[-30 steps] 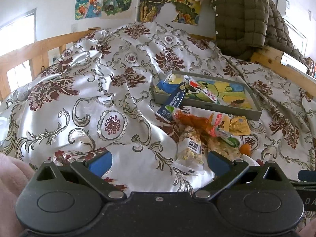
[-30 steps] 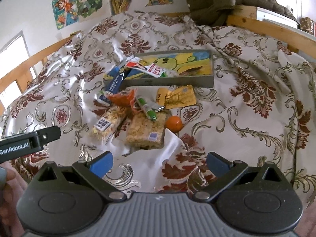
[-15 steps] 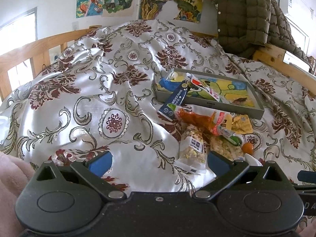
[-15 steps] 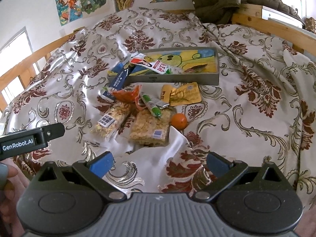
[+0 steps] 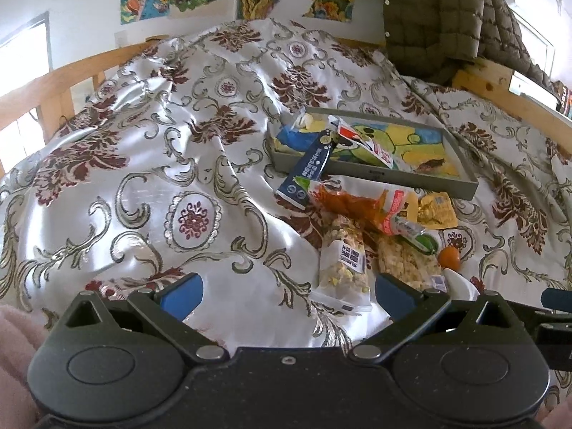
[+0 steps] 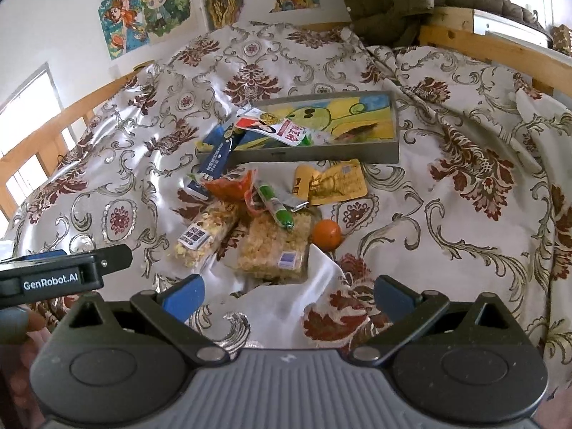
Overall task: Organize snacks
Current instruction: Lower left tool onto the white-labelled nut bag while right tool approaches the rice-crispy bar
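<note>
Both your claws stand wide apart and grip nothing: your left gripper [image 5: 286,291] hovers over bare quilt, your right gripper [image 6: 287,291] over a fold of the patterned bedspread [image 6: 464,186]. Your left tool also shows at the left edge of the right wrist view, a black bar marked GenRobot.AI.

Ahead of you the snacks lie in a loose heap just in front of the grey tray [image 6: 389,153]. Nearest your right claw is a flat puffed-grain bar [image 6: 273,250], with a small orange [image 6: 326,234] just beside it on the right and a clear popcorn bag [image 6: 207,232] on the left. A green tube [image 6: 277,207] rests across the bar's far edge, touching an orange crinkled pack [image 6: 230,187]. A yellow pouch [image 6: 336,182] sits near the tray's front wall. A dark blue packet [image 6: 216,159] leans over the tray's left corner, and a red-and-white sachet [image 6: 271,128] already lies inside the tray.
</note>
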Available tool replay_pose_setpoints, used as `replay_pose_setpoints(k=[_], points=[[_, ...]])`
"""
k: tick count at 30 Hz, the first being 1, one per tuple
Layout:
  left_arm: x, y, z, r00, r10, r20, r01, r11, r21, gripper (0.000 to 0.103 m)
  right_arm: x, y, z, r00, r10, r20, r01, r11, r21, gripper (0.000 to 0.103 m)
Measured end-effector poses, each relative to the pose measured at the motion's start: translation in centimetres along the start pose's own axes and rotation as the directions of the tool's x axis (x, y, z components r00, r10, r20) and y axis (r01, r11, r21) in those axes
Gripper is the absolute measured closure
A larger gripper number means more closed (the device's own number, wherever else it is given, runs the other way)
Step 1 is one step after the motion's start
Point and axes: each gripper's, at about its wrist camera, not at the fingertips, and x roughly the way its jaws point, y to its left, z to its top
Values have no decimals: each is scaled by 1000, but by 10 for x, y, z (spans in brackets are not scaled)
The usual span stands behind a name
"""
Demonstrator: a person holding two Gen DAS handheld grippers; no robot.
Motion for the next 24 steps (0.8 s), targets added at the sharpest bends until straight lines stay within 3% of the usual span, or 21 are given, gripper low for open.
replay_pose_setpoints(k=[6, 14, 19, 24], points=[[19, -4, 16, 998, -41, -40, 45, 995, 87, 1, 13, -7, 10, 1000, 0, -17, 0, 1000, -25, 0], [56, -11, 34, 986, -106, -127, 131, 970, 205, 1, 32, -10, 21, 994, 68, -90, -77, 992, -97, 0], [81, -20, 41, 983, -88, -159, 131, 949, 285, 1, 47, -6, 23, 994, 55, -93, -69, 986, -155, 0], [103, -26, 44, 975, -112, -194, 165, 946, 280, 1, 63, -7, 24, 992, 62, -107, -78, 986, -150, 0]])
